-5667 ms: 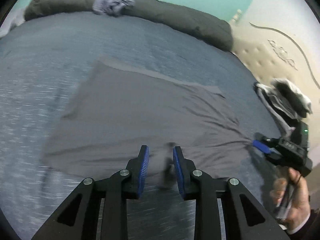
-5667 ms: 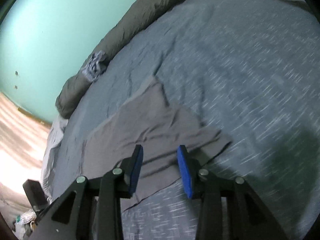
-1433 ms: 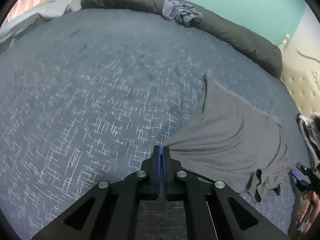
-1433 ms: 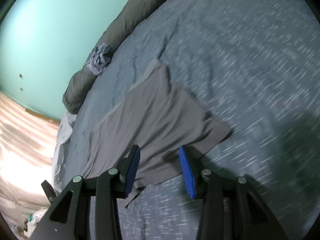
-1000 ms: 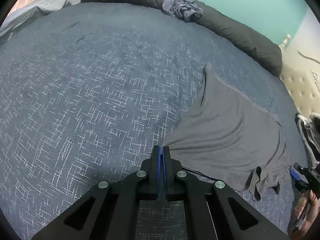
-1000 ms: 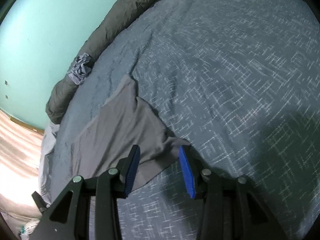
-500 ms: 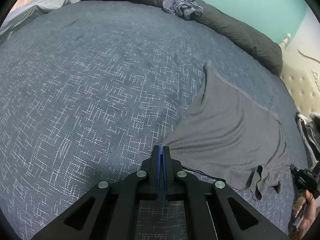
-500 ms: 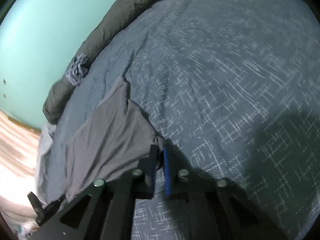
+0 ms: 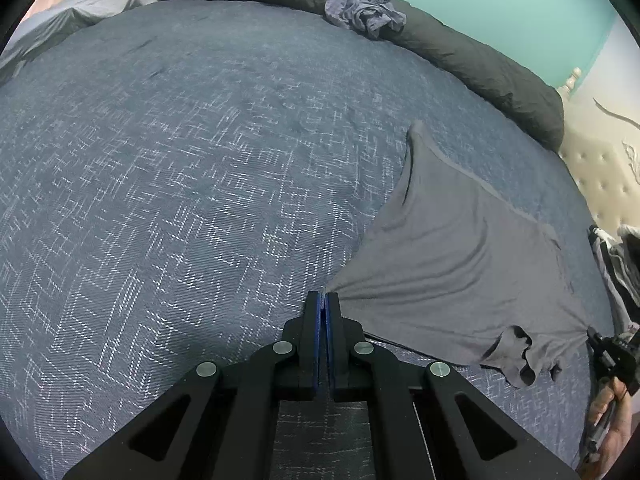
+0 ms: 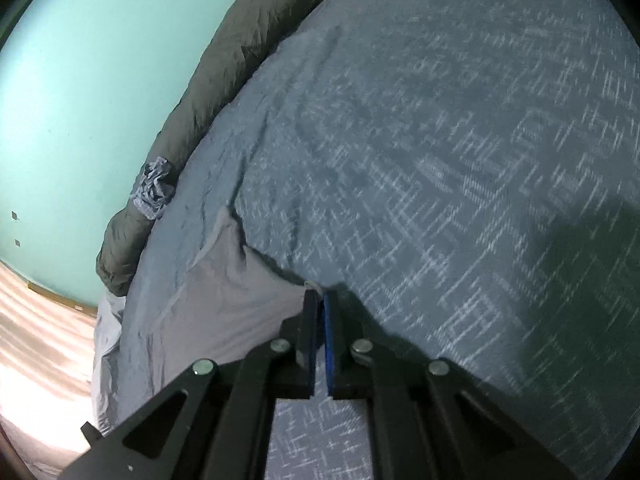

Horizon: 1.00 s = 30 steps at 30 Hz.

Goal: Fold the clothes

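In the left wrist view the left claw (image 9: 323,298) is pressed together, pinching a corner of the grey garment (image 9: 460,264), which fans out from its tips to the right and beyond across the blue patterned bedspread (image 9: 180,184). Creases in the cloth radiate from the pinched corner. At the garment's far right corner the right claw (image 9: 591,335) shows small, with the person's hand (image 9: 610,420) below it; a bunched fold of the cloth lies just short of it. Far beyond the left claw a dark rolled duvet (image 9: 480,64) runs along the bed's edge with a crumpled blue-grey cloth (image 9: 364,12) on it. In the right wrist view the right claw (image 10: 319,300) has just been closing and now pinches a corner of the grey garment (image 10: 224,304) between its pads; the cloth spreads left of and beyond its tips on the bedspread (image 10: 440,140). The duvet (image 10: 224,64) and crumpled cloth (image 10: 156,190) lie far beyond to the left, against a turquoise wall (image 10: 80,80).
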{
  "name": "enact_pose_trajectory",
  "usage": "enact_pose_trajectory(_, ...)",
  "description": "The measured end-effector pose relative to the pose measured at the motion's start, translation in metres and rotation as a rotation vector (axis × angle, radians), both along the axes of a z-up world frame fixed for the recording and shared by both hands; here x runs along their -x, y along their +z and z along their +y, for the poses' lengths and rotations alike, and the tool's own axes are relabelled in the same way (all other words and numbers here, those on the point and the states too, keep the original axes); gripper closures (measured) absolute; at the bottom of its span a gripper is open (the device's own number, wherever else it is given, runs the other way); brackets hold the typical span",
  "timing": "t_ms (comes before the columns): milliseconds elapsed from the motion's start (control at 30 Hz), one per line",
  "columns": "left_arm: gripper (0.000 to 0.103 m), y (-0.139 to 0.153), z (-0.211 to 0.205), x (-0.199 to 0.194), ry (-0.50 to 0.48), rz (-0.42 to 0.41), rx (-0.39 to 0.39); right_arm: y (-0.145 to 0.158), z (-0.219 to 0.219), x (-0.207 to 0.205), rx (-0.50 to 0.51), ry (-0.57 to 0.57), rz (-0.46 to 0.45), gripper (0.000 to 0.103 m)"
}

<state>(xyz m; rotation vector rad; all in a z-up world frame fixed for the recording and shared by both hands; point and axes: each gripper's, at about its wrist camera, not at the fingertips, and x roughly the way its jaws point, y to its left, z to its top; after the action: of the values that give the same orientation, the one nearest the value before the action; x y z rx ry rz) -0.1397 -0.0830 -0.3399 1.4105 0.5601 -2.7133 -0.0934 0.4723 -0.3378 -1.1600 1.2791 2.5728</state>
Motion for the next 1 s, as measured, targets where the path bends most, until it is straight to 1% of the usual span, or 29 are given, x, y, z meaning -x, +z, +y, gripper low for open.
enact_pose_trajectory(67,0.101,-0.001,0.000,0.001,0.001,-0.001,0.000,0.000,-0.003,0.001,-0.002,-0.003,-0.006,0.101)
enact_pose_trajectory(133,0.101,-0.002,0.002,0.002,-0.002,-0.005,0.000,-0.004,-0.009,0.006,0.015,0.024,-0.022,0.101)
enact_pose_trajectory(233,0.100,-0.003,0.004,0.003,-0.007,-0.005,0.003,-0.002,-0.012,0.007,0.001,0.042,-0.035,0.100)
enact_pose_trajectory(300,0.100,-0.003,-0.006,0.002,-0.009,-0.005,0.001,0.001,-0.013,0.008,-0.006,0.046,-0.039,0.099)
enact_pose_trajectory(367,0.100,-0.004,-0.007,0.001,-0.003,-0.006,-0.001,0.001,-0.014,0.008,-0.010,0.049,-0.044,0.097)
enact_pose_trajectory(433,0.097,-0.003,-0.008,0.000,0.003,-0.004,0.004,0.003,-0.014,0.005,-0.002,0.041,-0.043,0.090)
enact_pose_trajectory(467,0.096,0.000,-0.010,-0.005,0.011,0.000,0.012,0.005,-0.014,0.004,-0.001,0.036,-0.040,0.082)
enact_pose_trajectory(500,0.093,0.003,-0.012,-0.010,0.020,0.006,0.020,0.008,-0.015,0.002,-0.015,0.032,-0.036,0.074)
enact_pose_trajectory(533,0.088,0.006,-0.014,-0.015,0.029,0.011,0.028,0.014,-0.016,0.000,-0.042,0.031,-0.028,0.071)
enact_pose_trajectory(600,0.082,0.014,-0.016,-0.023,0.045,0.030,0.043,0.025,-0.019,-0.005,-0.092,0.030,-0.011,0.069)
enact_pose_trajectory(633,0.081,0.020,-0.012,-0.029,0.043,0.040,0.044,0.029,-0.021,-0.007,-0.103,0.036,-0.003,0.069)
enact_pose_trajectory(700,0.081,0.029,-0.003,-0.037,0.004,0.055,0.015,0.038,-0.027,-0.013,-0.118,0.060,0.018,0.069)
enact_pose_trajectory(733,0.081,0.033,0.002,-0.039,-0.024,0.057,-0.005,0.041,-0.033,-0.015,-0.121,0.084,0.028,0.069)
enact_pose_trajectory(767,0.081,0.036,0.006,-0.040,-0.052,0.059,-0.025,0.044,-0.043,-0.014,-0.124,0.131,0.035,0.069)
enact_pose_trajectory(867,0.081,0.036,0.049,-0.037,-0.182,0.045,-0.076,0.046,-0.074,-0.010,-0.108,0.272,0.039,0.069)
enact_pose_trajectory(933,0.081,0.036,0.079,-0.038,-0.262,0.037,-0.084,0.044,-0.095,-0.008,-0.073,0.353,0.039,0.069)
enact_pose_trajectory(1000,0.081,0.033,0.101,-0.041,-0.317,0.031,-0.086,0.041,-0.115,-0.005,-0.057,0.419,0.029,0.069)
